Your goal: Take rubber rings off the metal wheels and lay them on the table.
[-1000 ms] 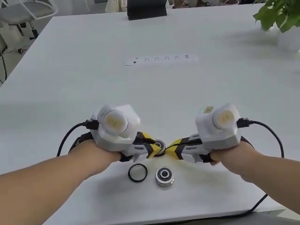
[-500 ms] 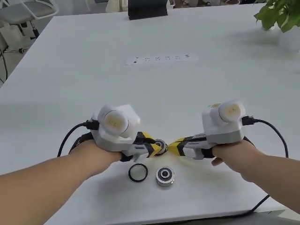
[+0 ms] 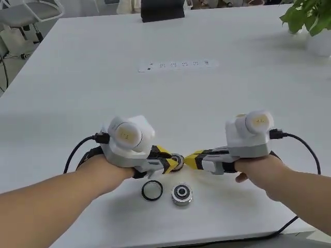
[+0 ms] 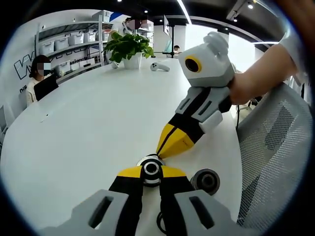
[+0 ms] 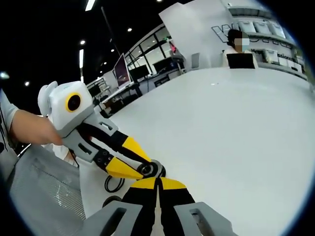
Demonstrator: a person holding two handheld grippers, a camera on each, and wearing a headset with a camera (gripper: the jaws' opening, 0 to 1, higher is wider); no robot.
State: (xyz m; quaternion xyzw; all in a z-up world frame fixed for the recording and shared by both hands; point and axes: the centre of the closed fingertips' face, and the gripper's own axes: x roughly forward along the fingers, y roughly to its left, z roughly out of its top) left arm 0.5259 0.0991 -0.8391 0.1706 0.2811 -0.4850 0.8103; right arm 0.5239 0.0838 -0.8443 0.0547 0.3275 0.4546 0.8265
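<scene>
My left gripper (image 3: pixel 173 164) is shut on a small metal wheel with a black rubber ring (image 3: pixel 177 161), held just above the table; its yellow jaws clamp the wheel (image 4: pixel 151 168) from both sides. The right gripper (image 3: pixel 187 160) has its jaws shut, and the pointed tips rest at the wheel's rim (image 5: pixel 150 169). I cannot tell whether they pinch the rubber. A loose black rubber ring (image 3: pixel 151 190) lies on the table below the grippers, with a bare metal wheel (image 3: pixel 181 194) beside it to the right.
The white table (image 3: pixel 103 88) stretches far ahead, and its front edge is close below the loose parts. A white power strip (image 3: pixel 177 65) lies mid-table. A potted plant (image 3: pixel 307 18) stands at the far right. Cables trail from both grippers.
The right gripper's body has shifted a little to the right and rolled, its tips staying at the wheel. The left gripper, the loose ring and the bare wheel have not moved.
</scene>
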